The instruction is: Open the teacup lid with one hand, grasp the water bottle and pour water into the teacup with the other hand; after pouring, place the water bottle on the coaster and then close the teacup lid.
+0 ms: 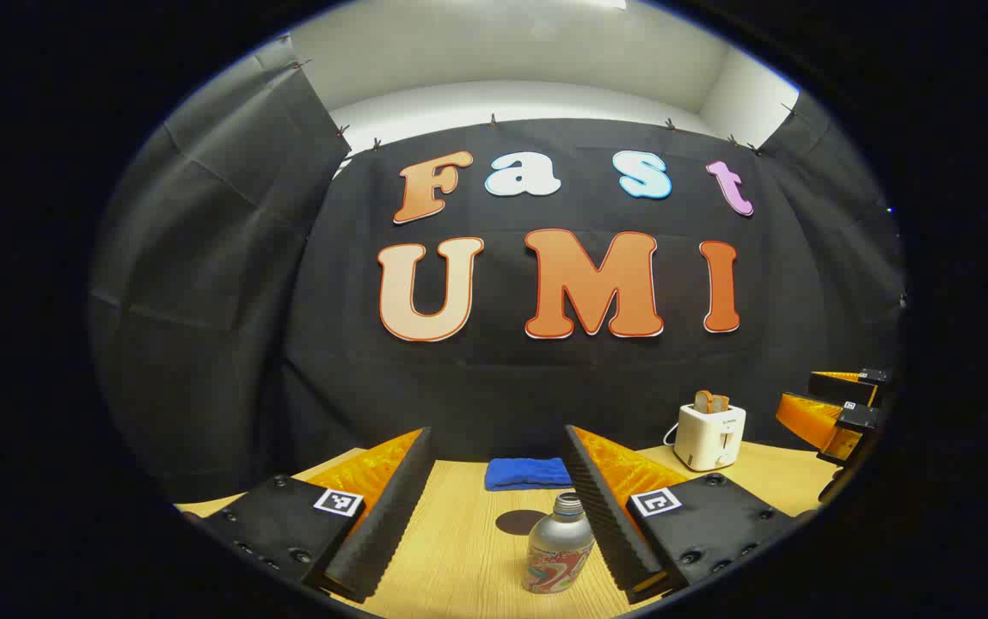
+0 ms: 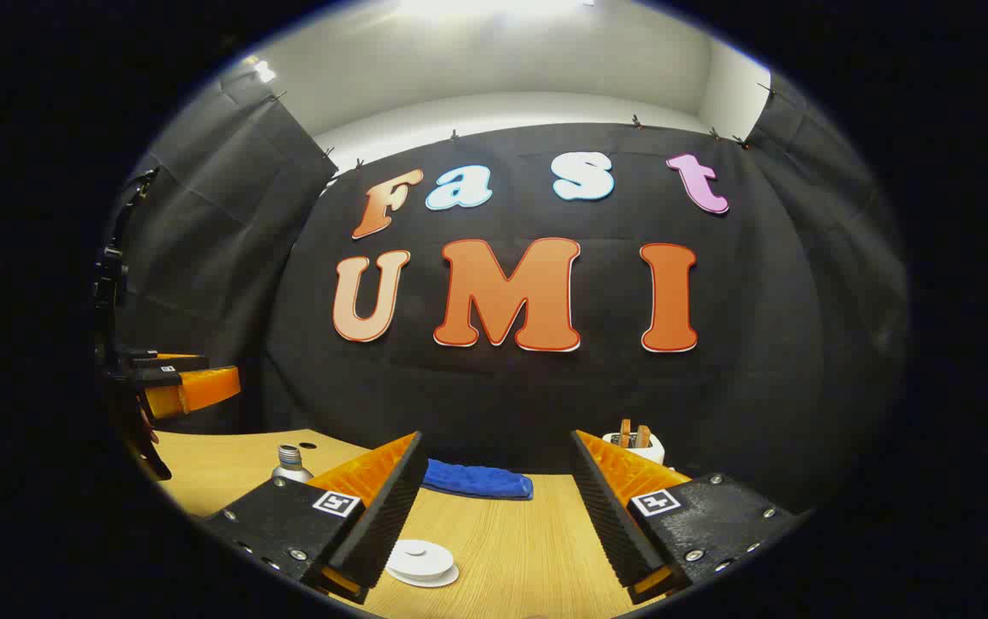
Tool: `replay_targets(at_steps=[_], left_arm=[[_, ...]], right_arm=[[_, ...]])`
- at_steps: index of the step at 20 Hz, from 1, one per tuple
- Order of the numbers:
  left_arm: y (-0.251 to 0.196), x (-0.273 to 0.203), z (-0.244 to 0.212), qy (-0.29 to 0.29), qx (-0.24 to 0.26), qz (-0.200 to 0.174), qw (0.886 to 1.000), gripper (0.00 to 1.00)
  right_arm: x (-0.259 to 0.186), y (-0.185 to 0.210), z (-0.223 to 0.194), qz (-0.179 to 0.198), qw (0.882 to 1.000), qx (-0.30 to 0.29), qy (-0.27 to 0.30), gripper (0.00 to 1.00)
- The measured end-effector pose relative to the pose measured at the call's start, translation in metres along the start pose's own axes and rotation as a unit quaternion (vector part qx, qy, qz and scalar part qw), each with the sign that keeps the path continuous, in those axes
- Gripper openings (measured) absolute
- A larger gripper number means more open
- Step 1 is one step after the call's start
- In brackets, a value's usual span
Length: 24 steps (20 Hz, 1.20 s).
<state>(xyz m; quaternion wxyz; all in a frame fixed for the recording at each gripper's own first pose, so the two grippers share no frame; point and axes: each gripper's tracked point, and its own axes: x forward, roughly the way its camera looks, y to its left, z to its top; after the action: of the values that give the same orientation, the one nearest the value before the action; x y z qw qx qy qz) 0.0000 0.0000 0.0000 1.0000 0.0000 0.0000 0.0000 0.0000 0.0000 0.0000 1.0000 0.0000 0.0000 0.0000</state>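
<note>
**Both tongs wide over the wooden table, nothing held**

Where the black cloth wall meets it, a pale wooden table (image 1: pixel 468 542) runs across the booth, under a white ceiling. In the left gripper view, a dark round coaster (image 1: pixel 521 521) lies on the wood, a folded blue cloth (image 1: pixel 528 474) sits behind it against the wall, and a white toaster (image 1: pixel 711 436) with bread in its slots stands further right. The left gripper (image 1: pixel 494 507) has its fingers spread wide and holds nothing; the water bottle (image 1: pixel 557 546) stands upright between them, just beside the right finger, uncapped, and I cannot tell whether they touch. At the right edge the other gripper hangs above the table.

In the right gripper view, the bottle stands at the left behind the left finger, then the blue cloth, then the toaster at the right. The right gripper (image 2: pixel 498 507) is also wide apart and empty. The white teacup lid (image 2: pixel 421 560) shows low beside its left finger, sitting on a white rim
</note>
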Motion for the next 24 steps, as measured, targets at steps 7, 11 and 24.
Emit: replay_targets(at_steps=[7, 11, 24], left_arm=[[0.003, 0.002, -0.013, 0.02, -0.01, 0.0, 1.0, 0.95], [0.009, 0.003, -0.019, 0.025, -0.016, 0.011, 1.0, 0.98], [0.004, 0.001, -0.024, 0.022, -0.025, -0.002, 0.999, 0.98]], right_arm=[[0.002, 0.007, 0.008, 0.003, 1.0, -0.02, -0.016, 0.99], [0.001, 0.012, 0.01, 0.007, 0.999, -0.027, -0.023, 0.98], [0.007, 0.021, -0.01, 0.019, 1.0, -0.013, 0.008, 0.98]])
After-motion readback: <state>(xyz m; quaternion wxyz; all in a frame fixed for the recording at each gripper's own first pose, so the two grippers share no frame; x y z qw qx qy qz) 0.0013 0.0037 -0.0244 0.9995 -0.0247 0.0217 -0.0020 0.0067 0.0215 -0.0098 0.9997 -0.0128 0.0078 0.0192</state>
